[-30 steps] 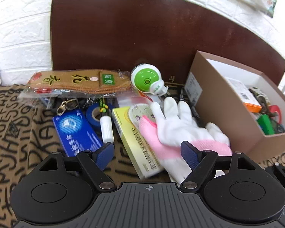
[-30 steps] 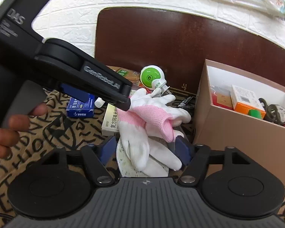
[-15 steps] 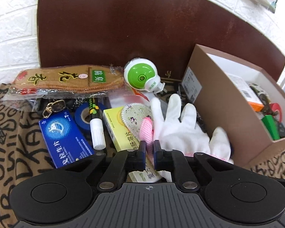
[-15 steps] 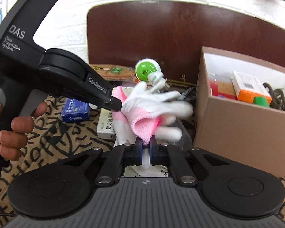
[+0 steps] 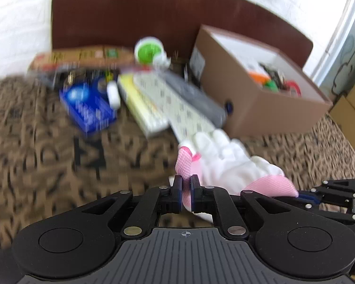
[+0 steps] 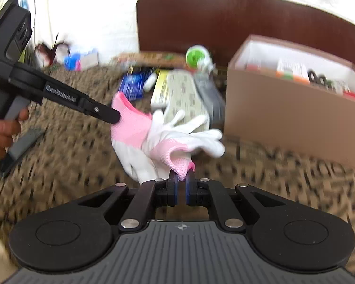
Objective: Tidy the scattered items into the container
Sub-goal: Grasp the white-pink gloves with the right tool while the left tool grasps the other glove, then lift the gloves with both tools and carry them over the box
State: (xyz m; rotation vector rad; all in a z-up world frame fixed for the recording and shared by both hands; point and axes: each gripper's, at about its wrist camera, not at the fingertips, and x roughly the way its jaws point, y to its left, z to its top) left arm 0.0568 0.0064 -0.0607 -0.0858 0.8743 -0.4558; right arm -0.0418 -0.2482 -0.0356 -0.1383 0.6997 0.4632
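A pair of white gloves with pink cuffs (image 5: 227, 158) hangs between my two grippers above the patterned cloth. My left gripper (image 5: 186, 182) is shut on one pink cuff; it also shows in the right wrist view (image 6: 114, 118). My right gripper (image 6: 181, 177) is shut on the other pink cuff (image 6: 177, 163); its tip shows in the left wrist view (image 5: 303, 195). The brown cardboard box (image 5: 260, 108) with a white inside stands at the right and holds several small items; it also shows in the right wrist view (image 6: 291, 118).
On the cloth lie a blue booklet (image 5: 90, 108), a yellow box (image 5: 142, 108), a patterned insole (image 5: 177, 108), a grey insole (image 5: 196, 97), a green-and-white round device (image 5: 150, 52) and a packaged insole pair (image 5: 82, 56). A dark wooden board (image 5: 153, 11) stands behind. A grey flat object (image 6: 21, 146) lies left.
Both grippers have lifted the gloves off the pile and pulled them back toward the near side. The insoles beneath them are uncovered. Both views are blurred by motion.
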